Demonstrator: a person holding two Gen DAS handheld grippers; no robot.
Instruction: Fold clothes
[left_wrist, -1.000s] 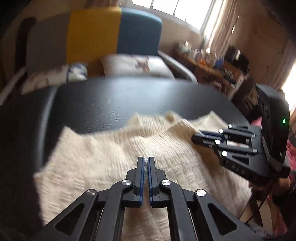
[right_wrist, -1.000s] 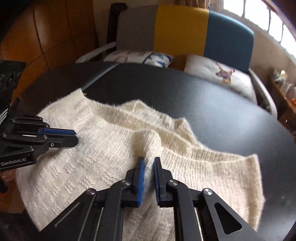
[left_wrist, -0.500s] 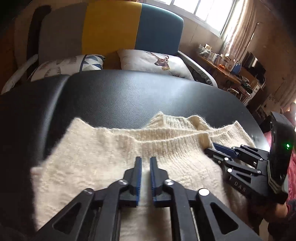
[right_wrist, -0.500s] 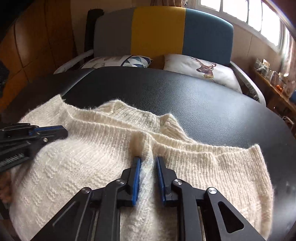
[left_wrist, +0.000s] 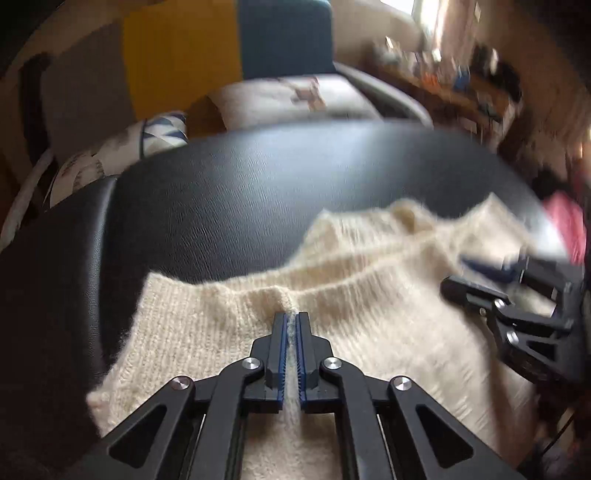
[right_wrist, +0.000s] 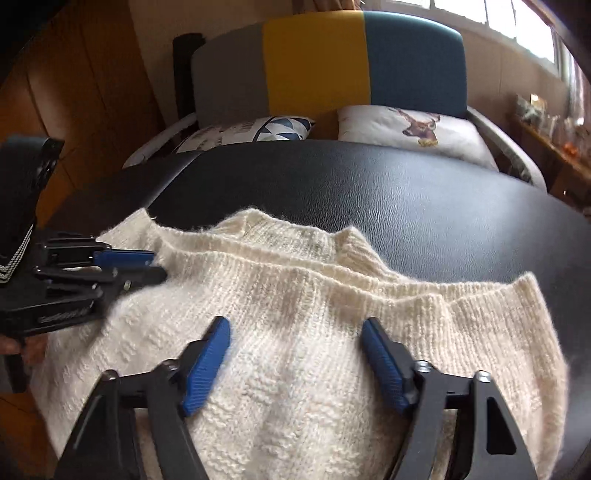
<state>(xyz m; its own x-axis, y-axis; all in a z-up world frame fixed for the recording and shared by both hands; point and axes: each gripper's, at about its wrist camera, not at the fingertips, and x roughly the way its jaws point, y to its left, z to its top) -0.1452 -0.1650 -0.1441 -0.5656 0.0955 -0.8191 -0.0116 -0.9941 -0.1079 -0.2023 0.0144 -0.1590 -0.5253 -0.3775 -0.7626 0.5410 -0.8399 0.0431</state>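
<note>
No readable brand: the white lettering (right_wrist: 62, 316) on the body of your left tongs (left_wrist: 290, 317) is too blurred to make out, and the cream knit sweater (left_wrist: 388, 332) shows no tag or print. The left tongs are clenched on a pinched ridge of the sweater just below its ribbed edge, with knit squeezed between the blue pads. Your right tongs (right_wrist: 295, 325) have their jaws spread wide and are closing. The sweater lies under and between them, and the blue pads (right_wrist: 207, 362) aren't pressing on any fold, so nothing is gripped there. The sweater lies roughly flat on the near part of the black leather-look surface (right_wrist: 406, 192), ribbed edge toward the far side, and it hangs over the near edge. Behind it is a grey-yellow-teal sofa (right_wrist: 314, 62) with a deer-print cushion (right_wrist: 417, 127). The left wrist view is motion-blurred at right.
</note>
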